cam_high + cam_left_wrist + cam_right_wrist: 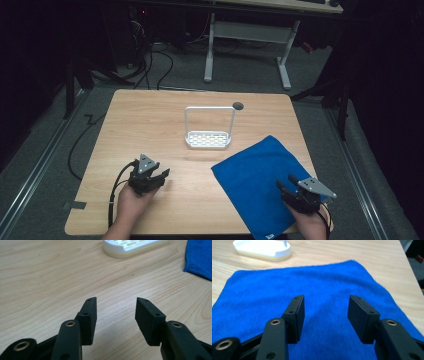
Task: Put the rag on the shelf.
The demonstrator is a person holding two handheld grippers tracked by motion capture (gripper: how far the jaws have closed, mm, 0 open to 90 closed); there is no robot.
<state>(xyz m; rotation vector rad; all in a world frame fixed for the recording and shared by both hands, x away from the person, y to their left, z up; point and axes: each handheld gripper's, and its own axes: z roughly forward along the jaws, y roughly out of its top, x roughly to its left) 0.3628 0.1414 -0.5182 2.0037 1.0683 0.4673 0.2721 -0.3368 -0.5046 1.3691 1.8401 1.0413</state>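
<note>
A wooden table (150, 115) carries a white rack (208, 131) with a slotted base and a tall hoop handle, standing near the centre, a little toward 12 o'clock. A blue cloth (260, 175) lies flat at about 4 o'clock from the rack, well apart from it, its near corner hanging over the table's front edge. The left gripper (159, 177), held in the person's left hand (132, 197) at about 7 o'clock from the rack, sits low over bare wood; in the left gripper view (116, 308) its jaws stand wide apart with nothing between them, and the rack's base (130, 247) lies ahead. The right gripper (284, 186) is over the cloth's near right part; in the right gripper view (325, 306) its jaws gape equally wide and empty above the blue pile (312, 285).
</note>
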